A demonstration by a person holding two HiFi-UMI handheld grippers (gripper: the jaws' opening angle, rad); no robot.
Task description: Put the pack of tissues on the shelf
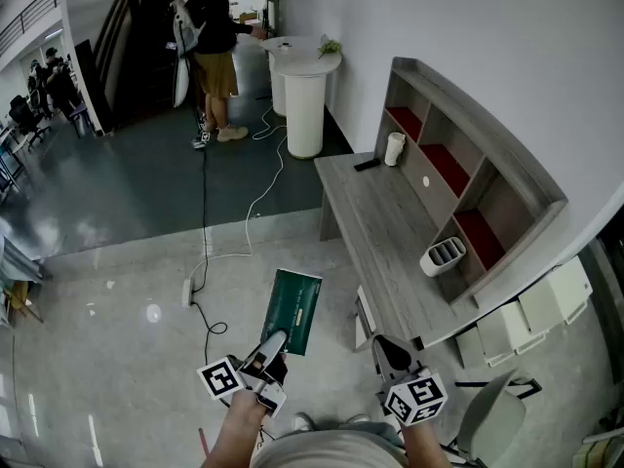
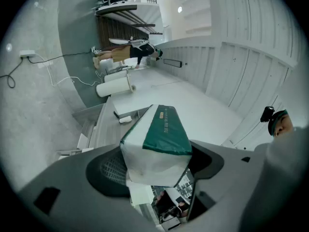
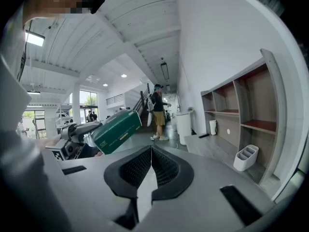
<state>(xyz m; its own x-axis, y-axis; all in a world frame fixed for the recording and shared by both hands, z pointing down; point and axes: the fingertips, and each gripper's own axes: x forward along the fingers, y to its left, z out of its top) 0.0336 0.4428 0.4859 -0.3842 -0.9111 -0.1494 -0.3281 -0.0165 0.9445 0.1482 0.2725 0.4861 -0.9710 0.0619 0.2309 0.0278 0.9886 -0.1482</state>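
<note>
A green and white pack of tissues [image 1: 294,310] is held in my left gripper [image 1: 271,347], whose jaws are shut on its near end; it sticks out forward above the floor. In the left gripper view the pack [image 2: 158,141] fills the gap between the two dark pads. From the right gripper view the pack [image 3: 117,130] shows at left, held up. My right gripper [image 1: 386,351] is shut and empty, its pads meeting [image 3: 150,166]. The grey shelf unit [image 1: 468,178] with red-lined compartments stands on the desk [image 1: 375,232] at right.
On the desk stand a white slotted holder [image 1: 444,254], a white cup [image 1: 394,148] and a dark flat object [image 1: 367,164]. A white round pedestal table [image 1: 304,96] and a person [image 1: 216,52] stand beyond. A cable and power strip [image 1: 188,291] lie on the floor.
</note>
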